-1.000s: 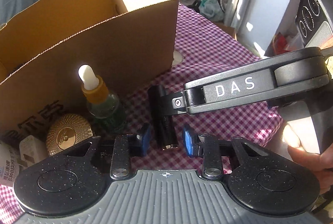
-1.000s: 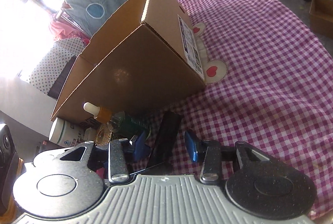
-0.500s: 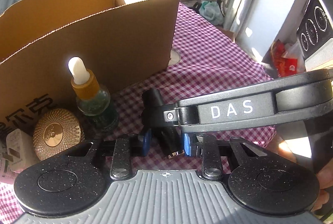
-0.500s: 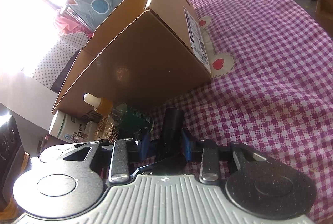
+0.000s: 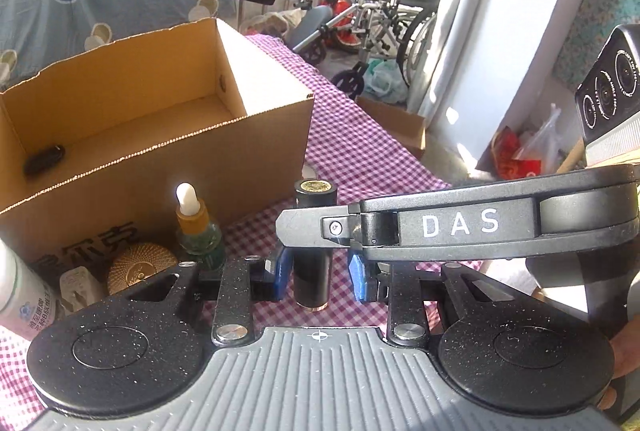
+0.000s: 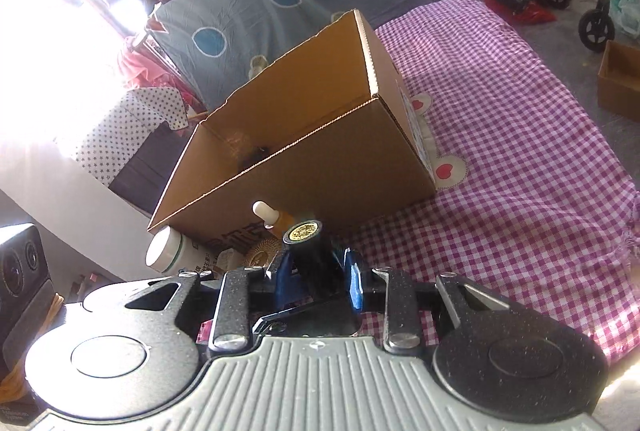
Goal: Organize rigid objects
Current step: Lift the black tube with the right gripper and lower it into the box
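Nearest in the right wrist view, the right gripper is closing its blue pads on a black cylinder with a gold end cap, which is standing upright between them, clear of the purple checked cloth. In the left wrist view the left gripper is sitting nearly shut, its pads flanking the lower end of the same black cylinder; whether they are pressing on it I cannot tell. Just beyond, a dropper bottle, a round gold case and a white bottle are crowding against the near wall of an open cardboard box. Inside the box, a small dark object is lying on the floor. Farther off, wheelchairs are standing beyond the cloth's far edge.
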`<state>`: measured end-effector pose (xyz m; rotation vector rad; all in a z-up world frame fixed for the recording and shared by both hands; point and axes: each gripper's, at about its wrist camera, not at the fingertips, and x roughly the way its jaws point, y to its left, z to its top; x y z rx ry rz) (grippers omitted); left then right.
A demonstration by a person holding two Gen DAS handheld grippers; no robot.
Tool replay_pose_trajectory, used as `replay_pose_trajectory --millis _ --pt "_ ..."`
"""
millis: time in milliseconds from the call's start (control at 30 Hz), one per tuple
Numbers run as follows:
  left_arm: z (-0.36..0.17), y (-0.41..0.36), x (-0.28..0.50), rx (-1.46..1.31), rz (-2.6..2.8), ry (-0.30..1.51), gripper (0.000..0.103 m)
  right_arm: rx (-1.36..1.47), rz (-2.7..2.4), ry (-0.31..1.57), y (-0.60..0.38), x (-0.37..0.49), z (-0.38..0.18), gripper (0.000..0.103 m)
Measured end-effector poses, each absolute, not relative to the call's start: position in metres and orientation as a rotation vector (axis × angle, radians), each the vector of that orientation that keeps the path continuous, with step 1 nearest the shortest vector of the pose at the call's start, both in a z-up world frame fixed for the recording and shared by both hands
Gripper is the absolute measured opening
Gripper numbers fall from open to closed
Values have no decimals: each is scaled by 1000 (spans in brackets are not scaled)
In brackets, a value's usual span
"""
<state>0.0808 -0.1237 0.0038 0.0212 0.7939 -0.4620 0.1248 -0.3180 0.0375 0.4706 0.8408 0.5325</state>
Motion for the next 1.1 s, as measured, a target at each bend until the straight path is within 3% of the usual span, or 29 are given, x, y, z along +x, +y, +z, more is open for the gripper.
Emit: replay_pose_trajectory --millis 333,500,867,1100 --pt "84 -77 86 -30 -387 621 29 321 649 659 -266 147 133 32" --pt "104 -42 121 -51 -308 618 29 276 756 682 -222 199 154 31" --pt "38 36 207 -108 -159 905 29 386 885 1213 -128 349 61 31" --pt "18 56 219 -65 -104 945 31 377 872 1393 -95 390 13 30"
